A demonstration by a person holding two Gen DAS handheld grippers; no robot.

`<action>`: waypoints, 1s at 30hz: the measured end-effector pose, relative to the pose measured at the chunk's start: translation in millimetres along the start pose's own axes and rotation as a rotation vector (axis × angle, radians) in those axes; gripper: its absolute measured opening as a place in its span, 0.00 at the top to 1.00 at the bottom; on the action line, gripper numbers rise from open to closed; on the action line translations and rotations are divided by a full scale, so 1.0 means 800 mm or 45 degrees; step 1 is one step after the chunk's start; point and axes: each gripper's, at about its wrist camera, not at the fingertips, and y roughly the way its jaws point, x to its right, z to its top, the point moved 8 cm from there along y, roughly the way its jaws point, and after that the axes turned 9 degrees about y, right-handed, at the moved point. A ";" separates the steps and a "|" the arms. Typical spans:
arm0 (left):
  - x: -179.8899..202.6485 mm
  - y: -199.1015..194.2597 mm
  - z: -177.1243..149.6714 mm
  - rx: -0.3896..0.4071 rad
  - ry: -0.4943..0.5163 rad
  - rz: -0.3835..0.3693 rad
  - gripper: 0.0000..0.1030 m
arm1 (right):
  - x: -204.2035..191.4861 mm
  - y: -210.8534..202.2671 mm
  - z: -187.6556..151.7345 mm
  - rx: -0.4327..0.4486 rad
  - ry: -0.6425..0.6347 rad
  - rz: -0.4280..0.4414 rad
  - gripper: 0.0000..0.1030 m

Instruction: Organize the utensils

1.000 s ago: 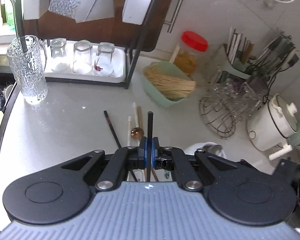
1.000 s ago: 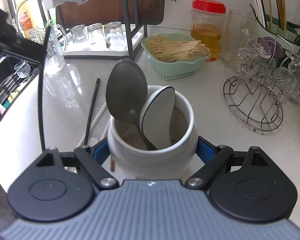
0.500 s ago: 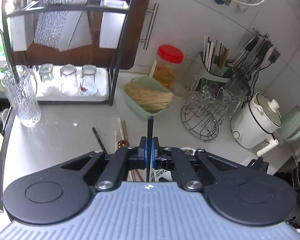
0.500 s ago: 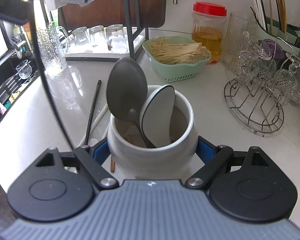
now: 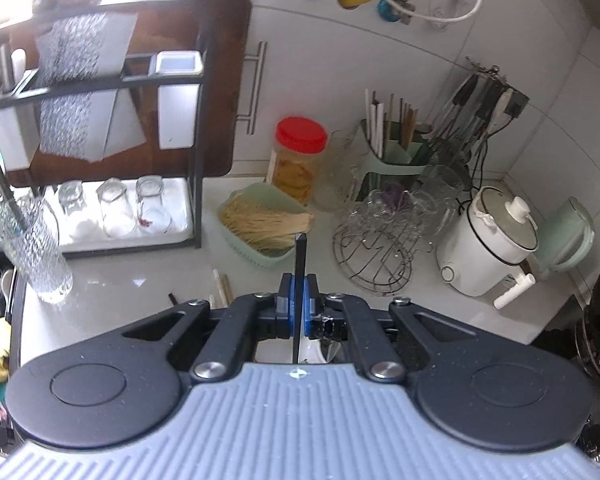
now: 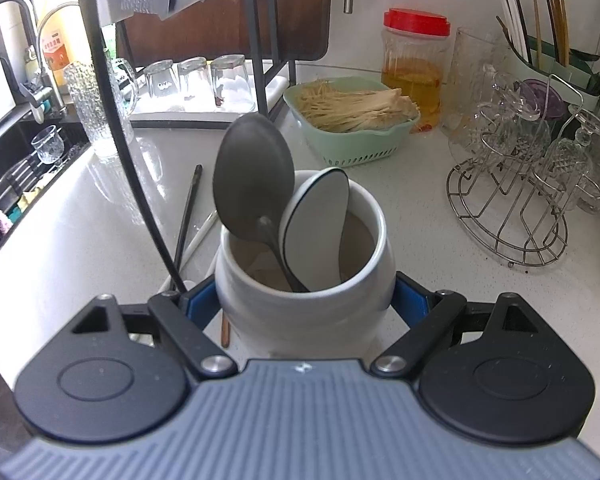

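My left gripper [image 5: 298, 308] is shut on a black chopstick [image 5: 300, 260], which stands upright between the blue pads. In the right wrist view the same chopstick [image 6: 116, 128] hangs as a long dark line just left of the jar. My right gripper [image 6: 306, 304] is shut on a white ceramic jar [image 6: 300, 312], its pads pressing both sides. A grey metal spoon [image 6: 252, 184] and a white spoon with a dark rim [image 6: 316, 224] stand in the jar. Another black chopstick [image 6: 188, 212] and a white one [image 6: 198, 236] lie on the counter to the jar's left.
A green basket of pale sticks [image 6: 352, 120] and a red-lidded jar [image 6: 414, 64] sit behind. A wire rack of glasses [image 6: 508, 208] stands at the right, a rice cooker [image 5: 488, 240] beyond it. A glass pitcher [image 6: 100, 108], a tray of upturned glasses [image 6: 196, 80] and the sink [image 6: 20, 168] are at the left.
My left gripper has risen with the black chopstick, so the counter looks farther off. In the right wrist view the chopstick has swung closer to the jar. The right gripper has kept still.
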 end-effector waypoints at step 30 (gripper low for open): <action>0.065 -0.044 0.071 0.065 0.144 -0.064 0.96 | 0.001 0.001 0.000 0.015 -0.001 0.027 0.12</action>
